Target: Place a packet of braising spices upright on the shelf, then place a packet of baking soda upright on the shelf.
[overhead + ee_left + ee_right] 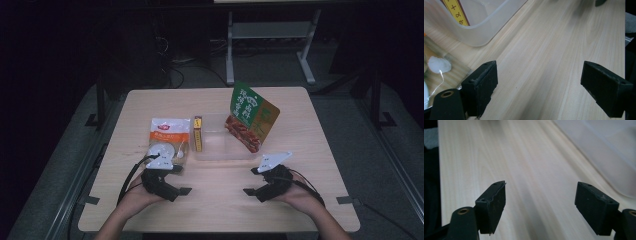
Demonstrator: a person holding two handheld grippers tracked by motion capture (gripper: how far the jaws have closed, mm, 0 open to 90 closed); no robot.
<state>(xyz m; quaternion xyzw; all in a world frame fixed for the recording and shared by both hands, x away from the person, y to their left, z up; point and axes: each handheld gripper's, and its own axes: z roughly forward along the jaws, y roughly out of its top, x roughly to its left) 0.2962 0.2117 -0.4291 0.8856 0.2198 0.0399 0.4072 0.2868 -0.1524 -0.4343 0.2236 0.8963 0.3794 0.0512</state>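
Observation:
A clear plastic container (223, 146) sits mid-table. A yellow and brown box (198, 134) stands on edge at its left end, seemingly inside it. A green and orange snack bag (251, 117) leans in at its right end. An orange and white packet (168, 139) lies flat to the left of it. My left gripper (181, 191) rests near the front edge, pointing right, open and holding nothing (539, 77). My right gripper (248, 191) faces it, pointing left, open and holding nothing (540, 200). The container's corner (481, 30) and the box (456, 11) lie ahead-left of the left jaws.
The wooden table (300, 125) has bare surface between the two grippers and along the front. The container's wall (609, 157) runs to the right of the right jaws. The packet's corner (439, 66) lies beside the left jaw. Dark floor and a metal stand (270, 45) are beyond the table.

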